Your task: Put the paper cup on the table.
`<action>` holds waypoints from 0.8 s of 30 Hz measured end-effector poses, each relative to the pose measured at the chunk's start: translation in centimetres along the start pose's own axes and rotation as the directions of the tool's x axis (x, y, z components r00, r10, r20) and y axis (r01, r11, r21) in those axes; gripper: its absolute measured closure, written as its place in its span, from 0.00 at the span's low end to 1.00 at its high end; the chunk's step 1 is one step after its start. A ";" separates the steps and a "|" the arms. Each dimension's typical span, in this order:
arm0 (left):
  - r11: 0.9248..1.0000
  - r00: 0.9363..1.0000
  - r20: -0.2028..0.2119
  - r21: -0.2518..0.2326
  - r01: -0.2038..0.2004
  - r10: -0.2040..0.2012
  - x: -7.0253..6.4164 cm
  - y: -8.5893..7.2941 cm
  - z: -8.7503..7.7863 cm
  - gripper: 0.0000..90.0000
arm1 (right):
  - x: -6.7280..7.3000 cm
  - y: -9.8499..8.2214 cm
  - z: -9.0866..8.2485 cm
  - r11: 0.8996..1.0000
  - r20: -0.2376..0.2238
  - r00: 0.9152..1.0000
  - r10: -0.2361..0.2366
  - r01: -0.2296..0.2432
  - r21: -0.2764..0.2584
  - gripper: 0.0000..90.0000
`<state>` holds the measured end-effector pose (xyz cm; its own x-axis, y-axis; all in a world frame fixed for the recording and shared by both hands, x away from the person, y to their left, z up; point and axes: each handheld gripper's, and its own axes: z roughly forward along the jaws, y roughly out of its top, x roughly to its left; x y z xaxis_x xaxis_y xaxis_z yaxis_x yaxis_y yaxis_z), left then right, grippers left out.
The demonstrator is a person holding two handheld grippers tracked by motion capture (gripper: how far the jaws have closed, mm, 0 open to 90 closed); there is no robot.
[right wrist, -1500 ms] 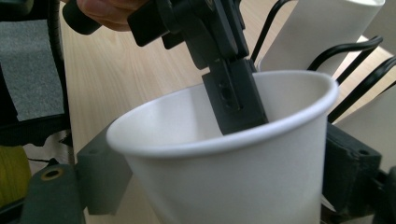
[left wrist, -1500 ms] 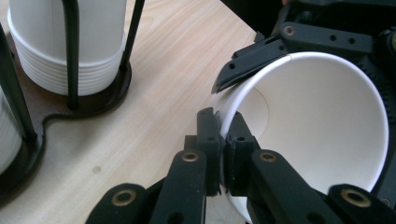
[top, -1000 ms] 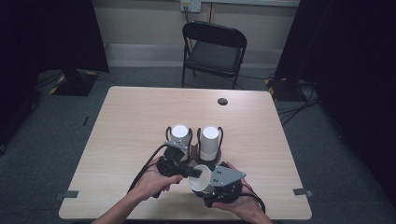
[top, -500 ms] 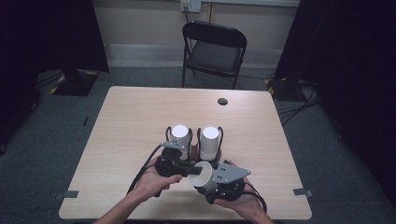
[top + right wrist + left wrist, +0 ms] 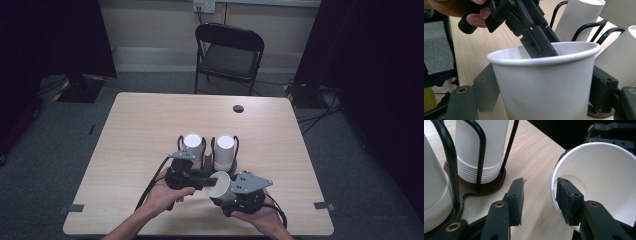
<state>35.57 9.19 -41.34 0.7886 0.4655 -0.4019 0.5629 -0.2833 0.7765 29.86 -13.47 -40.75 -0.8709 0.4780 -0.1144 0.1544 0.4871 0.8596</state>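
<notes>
Fig.: your worktop [image 5: 140, 130], light wood, w/ a dark wire cup rack [image 5: 207, 150] near your edge holding two white cup stacks [image 5: 225, 150]; small dark disc [image 5: 238, 108] at far side.

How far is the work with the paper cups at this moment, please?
Done: one paper cup is out of the stacks in the wire holder. In hand: the right gripper clasps that cup's sides; the left gripper has just been opening, its fingers straddling the rim, one inside, one outside, pressing nothing. Left: setting the cup down somewhere on the table.
</notes>
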 end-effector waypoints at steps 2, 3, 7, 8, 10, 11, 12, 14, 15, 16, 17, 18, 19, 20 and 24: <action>0.999 0.999 -0.032 -0.031 -0.012 0.011 0.0 -0.1 0.1 0.52 | -0.2 0.0 0.0 0.999 0.001 0.999 0.032 -0.032 -0.007 0.26; 0.999 0.999 -0.032 -0.031 -0.012 0.011 0.0 -0.1 0.1 0.49 | -0.2 0.0 0.0 0.999 0.001 0.999 0.032 -0.032 -0.007 0.26; 0.999 0.998 -0.056 -0.043 -0.030 0.027 0.1 -0.2 0.1 0.42 | -0.3 0.0 -0.2 0.999 0.003 0.999 0.038 -0.038 -0.006 0.26; 0.999 0.998 -0.056 -0.045 -0.028 0.025 0.1 -0.2 0.0 0.41 | -0.3 -0.1 -0.2 0.999 0.005 0.999 0.039 -0.039 -0.003 0.27; 0.998 0.998 -0.057 -0.053 -0.031 0.028 0.1 -0.3 0.0 0.37 | -0.3 -0.1 -0.3 0.999 0.005 0.999 0.045 -0.045 -0.005 0.26; 0.998 0.998 -0.058 -0.056 -0.031 0.028 0.0 -0.4 -0.2 0.37 | -0.3 -0.2 -0.3 0.999 0.006 0.999 0.047 -0.047 -0.004 0.26; 0.997 0.998 -0.056 -0.069 -0.030 0.026 0.0 -0.5 -0.3 0.37 | -0.4 -0.2 -0.3 0.999 0.009 0.999 0.047 -0.047 -0.003 0.26; 0.996 0.997 -0.066 -0.082 -0.040 0.034 0.1 -0.6 -0.5 0.35 | -0.5 -0.3 -0.4 0.999 0.012 0.999 0.050 -0.050 -0.002 0.26; 0.995 0.997 -0.069 -0.087 -0.048 0.042 0.1 -0.7 -0.6 0.33 | -0.5 -0.3 -0.4 0.999 0.013 0.999 0.051 -0.051 0.000 0.26; 0.995 0.997 -0.068 -0.093 -0.048 0.042 0.2 -0.7 -0.9 0.32 | -0.6 -0.5 -0.4 0.999 0.017 0.998 0.054 -0.054 0.002 0.27; 0.995 0.997 -0.068 -0.093 -0.048 0.042 0.2 -0.7 -0.9 0.31 | -0.6 -0.5 -0.4 0.999 0.017 0.998 0.054 -0.054 0.002 0.27; 0.993 0.996 -0.074 -0.101 -0.056 0.049 0.2 -0.9 -1.1 0.30 | -0.7 -0.6 -0.4 0.998 0.020 0.998 0.059 -0.059 0.001 0.26; 0.993 0.996 -0.074 -0.101 -0.056 0.049 0.2 -0.9 -1.1 0.29 | -0.7 -0.6 -0.4 0.998 0.020 0.998 0.059 -0.059 0.001 0.26; 0.992 0.995 -0.082 -0.111 -0.058 0.049 0.2 -1.0 -1.3 0.27 | -0.8 -0.7 -0.5 0.998 0.022 0.998 0.062 -0.062 0.002 0.27; 0.992 0.992 -0.107 -0.106 -0.075 0.064 0.2 -1.3 -1.6 0.26 | -0.9 -0.8 -0.5 0.997 0.025 0.997 0.072 -0.072 0.004 0.27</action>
<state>34.65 11.02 -41.62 0.7917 0.5336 -0.2974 0.4728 -0.2269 0.8515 30.33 -14.67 -41.10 -0.8454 0.5302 -0.0647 0.2189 0.4545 0.8634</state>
